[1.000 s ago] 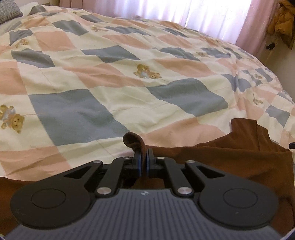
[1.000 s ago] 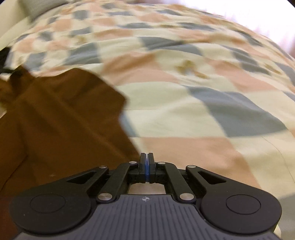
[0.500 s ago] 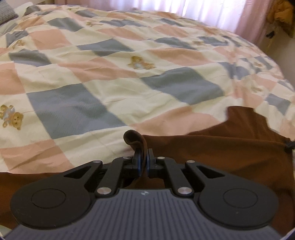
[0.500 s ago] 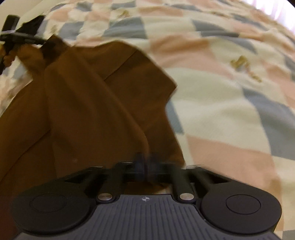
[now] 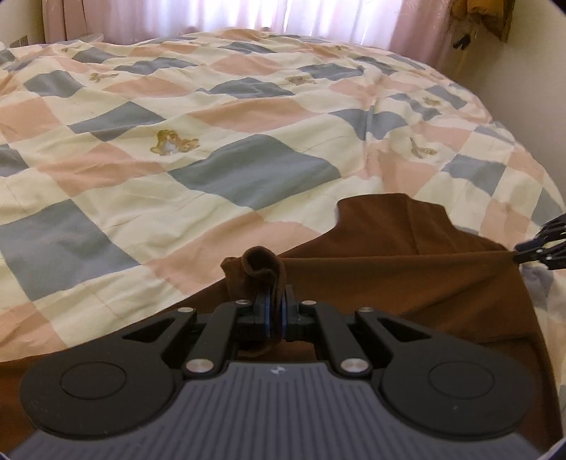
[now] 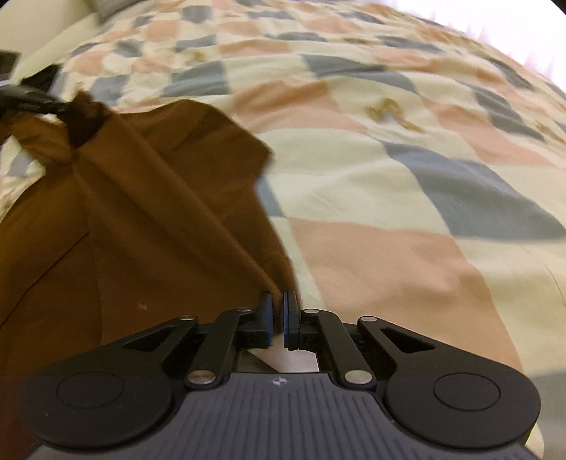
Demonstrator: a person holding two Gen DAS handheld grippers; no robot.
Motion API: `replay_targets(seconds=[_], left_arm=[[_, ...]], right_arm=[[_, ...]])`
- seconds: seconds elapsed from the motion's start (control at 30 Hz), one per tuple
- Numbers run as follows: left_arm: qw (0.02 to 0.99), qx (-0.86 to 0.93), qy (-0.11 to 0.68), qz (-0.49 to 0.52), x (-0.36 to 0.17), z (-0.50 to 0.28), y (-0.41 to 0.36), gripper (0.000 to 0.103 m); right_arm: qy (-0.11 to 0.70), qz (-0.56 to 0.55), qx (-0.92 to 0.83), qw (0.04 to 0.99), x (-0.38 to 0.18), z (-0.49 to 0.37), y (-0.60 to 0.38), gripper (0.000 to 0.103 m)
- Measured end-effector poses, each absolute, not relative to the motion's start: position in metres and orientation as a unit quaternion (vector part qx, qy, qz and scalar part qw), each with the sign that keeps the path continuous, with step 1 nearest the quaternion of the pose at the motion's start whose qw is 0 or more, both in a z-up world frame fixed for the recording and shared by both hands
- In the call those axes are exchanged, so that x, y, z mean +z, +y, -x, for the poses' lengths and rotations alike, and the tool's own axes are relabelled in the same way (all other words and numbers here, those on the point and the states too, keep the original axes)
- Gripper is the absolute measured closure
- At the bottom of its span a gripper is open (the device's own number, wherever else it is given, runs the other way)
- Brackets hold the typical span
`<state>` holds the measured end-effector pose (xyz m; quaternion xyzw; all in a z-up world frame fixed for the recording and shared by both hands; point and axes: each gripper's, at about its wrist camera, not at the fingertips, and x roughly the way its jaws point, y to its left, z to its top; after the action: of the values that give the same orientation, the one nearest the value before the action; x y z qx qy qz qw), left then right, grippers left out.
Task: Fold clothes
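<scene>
left gripper (image 5: 275,300): jaws pinched tight on a bunched fold of the brown garment (image 5: 406,269); a rolled lump of cloth stands up just above the fingertips and more hangs down between the fingers toward the gripper body. right gripper (image 6: 278,311): jaws have just been opening, now a narrow gap with blue pads visible on both sides; the garment's near edge runs down to the fingertips and seems to end at or in the gap, but the blur there means i cannot tell whether cloth is still pressed. the pads look apart and not clamping. garment lies on the bed over a patchwork quilt (image 5: 247,170) of cream, pink and grey-blue squares with small bear prints. in the left wrist view the cloth spreads from the gripper out to the right, a taut ridge running to the other gripper at the right edge, with a squarish flap lying flat on the quilt beyond it. in the right wrist view the cloth fills the left side, creased in long folds, its far corner drawn up to the other gripper at upper left. pink curtains (image 5: 406,24) with bright window light behind the bed.
</scene>
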<state>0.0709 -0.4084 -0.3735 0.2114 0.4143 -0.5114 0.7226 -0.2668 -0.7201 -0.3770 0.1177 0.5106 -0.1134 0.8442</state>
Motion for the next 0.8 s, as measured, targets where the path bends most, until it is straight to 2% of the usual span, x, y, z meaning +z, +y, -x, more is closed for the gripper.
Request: replay_targets(seconds=[0.03,0.07,0.23,0.33,0.4,0.43,0.47,0.6,0.73,0.8], left_arm=[[0.725,-0.505,0.419,-0.211,-0.374,-0.073,-0.407,0.100],[0.727,-0.499,0.424,-0.209,-0.374,-0.075,-0.404,0.100],[0.732,-0.484,0.435,-0.202,-0.372,-0.080,-0.396,0.100],[0.728,-0.487,0.436,-0.207,-0.371,-0.076,-0.395,0.100],[0.722,-0.492,0.436,-0.213,-0.369,-0.073,-0.394,0.100],[0.720,-0.496,0.438,-0.210,-0.367,-0.073,-0.392,0.100],[0.719,-0.499,0.440,-0.203,-0.364,-0.073,-0.390,0.100],[0.723,-0.496,0.446,-0.181,-0.355,-0.080,-0.379,0.101],[0.717,-0.469,0.480,-0.186,-0.370,-0.094,-0.367,0.100],[0.713,-0.451,0.501,-0.195,-0.383,-0.099,-0.361,0.100]], right_arm=[[0.504,-0.118,-0.142,0.844,-0.372,0.271,-0.711,0.064],[0.489,-0.119,-0.169,0.847,-0.365,0.276,-0.697,0.058],[0.445,-0.079,-0.212,0.866,-0.344,0.286,-0.587,0.057],[0.490,0.018,-0.227,0.841,-0.368,0.271,-0.523,0.059],[0.518,0.078,-0.236,0.818,-0.389,0.266,-0.500,0.074],[0.519,0.078,-0.249,0.814,-0.394,0.270,-0.498,0.094],[0.511,0.055,-0.267,0.815,-0.393,0.277,-0.502,0.101],[0.466,-0.093,-0.325,0.818,-0.384,0.319,-0.533,0.102],[0.476,-0.106,-0.320,0.813,-0.386,0.325,-0.537,0.101],[0.488,-0.094,-0.312,0.810,-0.389,0.320,-0.535,0.088]])
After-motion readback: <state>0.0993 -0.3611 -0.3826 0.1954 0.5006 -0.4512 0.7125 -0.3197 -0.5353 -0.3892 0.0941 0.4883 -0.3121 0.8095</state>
